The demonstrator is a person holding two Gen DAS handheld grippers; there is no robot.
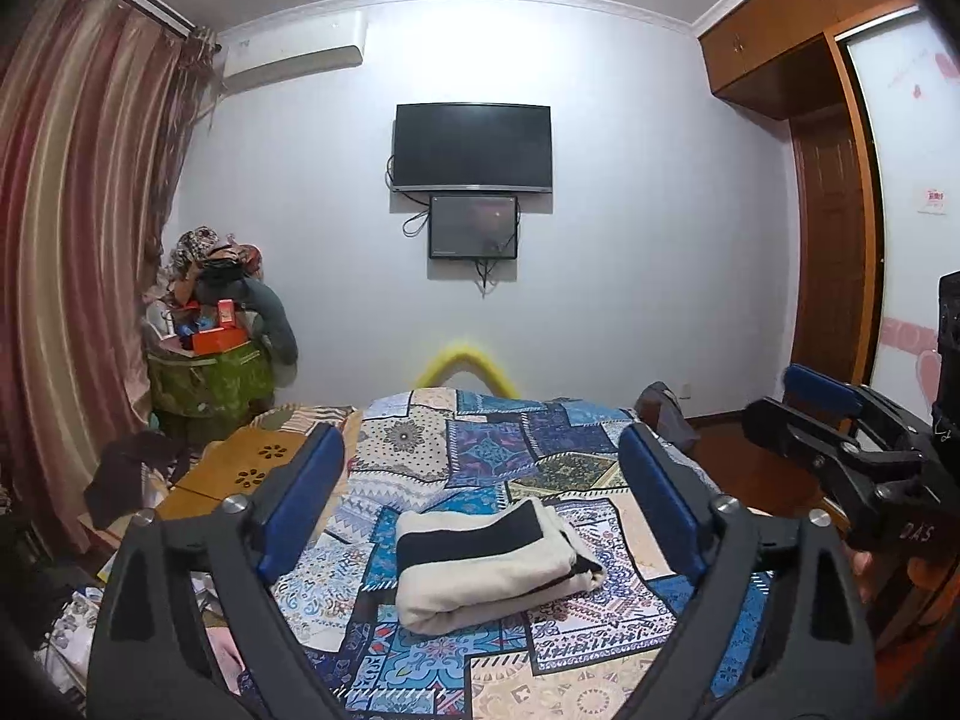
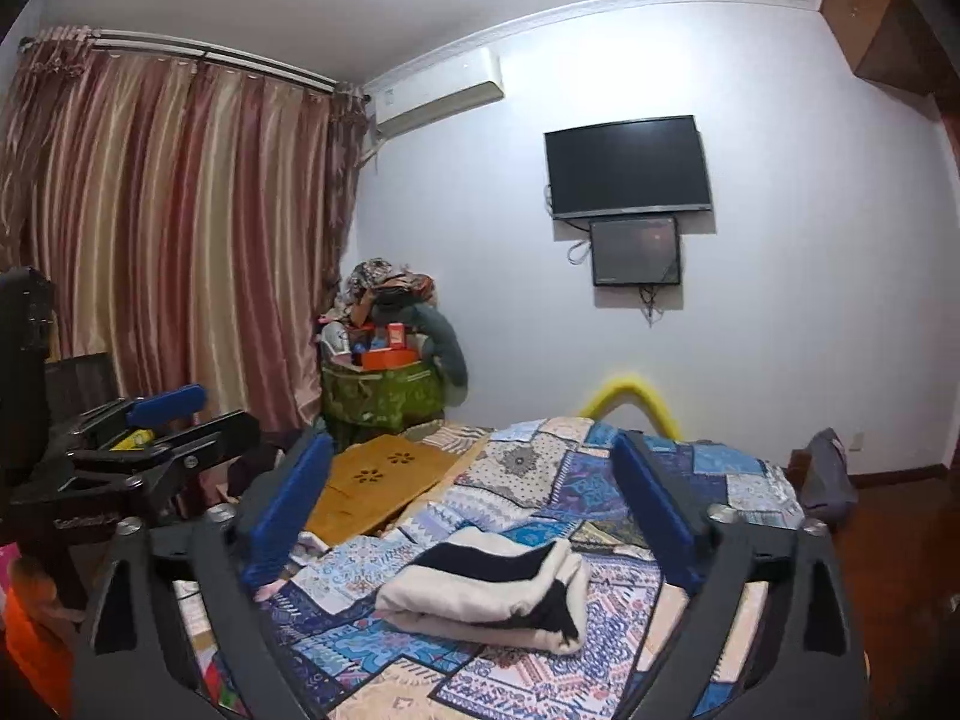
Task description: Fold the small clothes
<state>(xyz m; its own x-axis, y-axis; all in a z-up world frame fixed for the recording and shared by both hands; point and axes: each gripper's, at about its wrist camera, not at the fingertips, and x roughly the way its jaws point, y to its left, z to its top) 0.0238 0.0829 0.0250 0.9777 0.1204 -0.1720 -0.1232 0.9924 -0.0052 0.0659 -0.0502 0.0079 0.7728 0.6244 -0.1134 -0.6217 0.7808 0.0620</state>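
A folded cream garment with a black band [image 1: 492, 564] lies on the patchwork bedspread [image 1: 480, 450]; it also shows in the right wrist view [image 2: 486, 588]. My left gripper [image 1: 480, 492] is open and empty, held above and behind the garment, its blue pads [image 1: 300, 498] wide apart. My right gripper [image 2: 474, 504] is open and empty, likewise above the garment. The right gripper also shows at the right edge of the left wrist view [image 1: 840, 432], and the left gripper at the left of the right wrist view [image 2: 150, 426].
A wooden lap table [image 2: 384, 480] lies on the bed's left side. A green bag piled with boxes and clothes [image 2: 384, 372] stands by the curtain [image 2: 150, 240]. A TV [image 1: 473, 147] hangs on the far wall. A wardrobe [image 1: 828, 210] stands at the right.
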